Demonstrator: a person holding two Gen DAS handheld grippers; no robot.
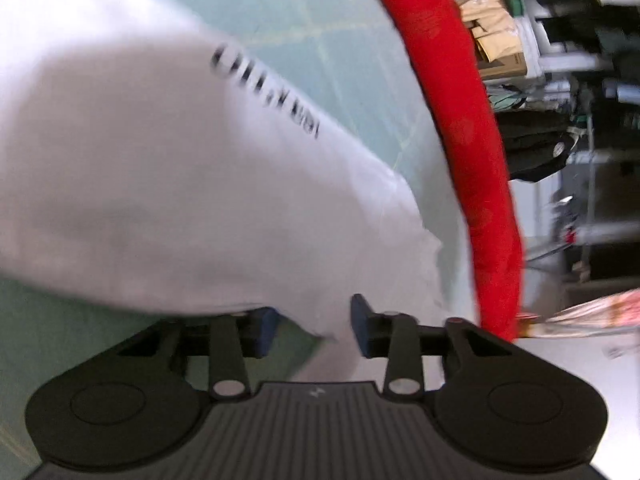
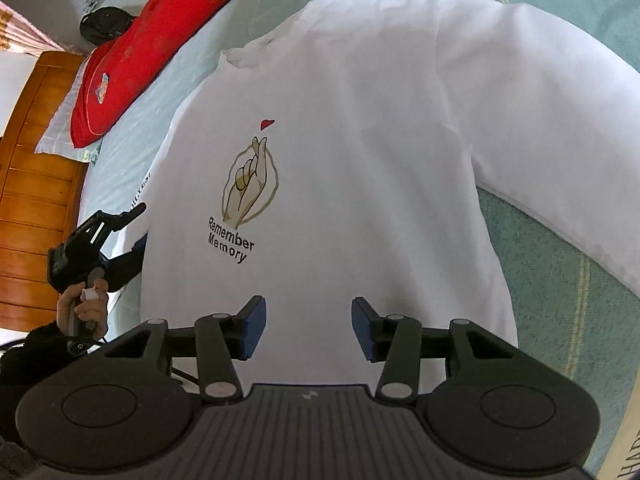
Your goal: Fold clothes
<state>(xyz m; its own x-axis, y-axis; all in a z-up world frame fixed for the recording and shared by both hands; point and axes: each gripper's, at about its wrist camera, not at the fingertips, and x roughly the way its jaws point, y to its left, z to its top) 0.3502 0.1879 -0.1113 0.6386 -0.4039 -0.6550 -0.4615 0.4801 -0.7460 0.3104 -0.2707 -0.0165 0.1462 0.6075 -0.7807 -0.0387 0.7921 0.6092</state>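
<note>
White long-sleeved cotton shirt (image 2: 360, 168) on pale green bedsheet (image 2: 560, 280) — light, limp. Right gripper (image 2: 308, 326) spread, empty; left gripper (image 1: 316, 326) gapped around fabric, pads not pressing. Best hold — hem corners.

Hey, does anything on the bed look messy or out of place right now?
Nothing looks damaged. The white shirt lies print-up on the green bedspread, only partly folded: one sleeve still sprawls out sideways.

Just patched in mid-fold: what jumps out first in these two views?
A white long-sleeved shirt with a finger-heart print fills the middle, spread on a pale green bedsheet. A long red pillow lies along the bed's edge beyond the shirt. The left gripper sits at the shirt's side.
</note>
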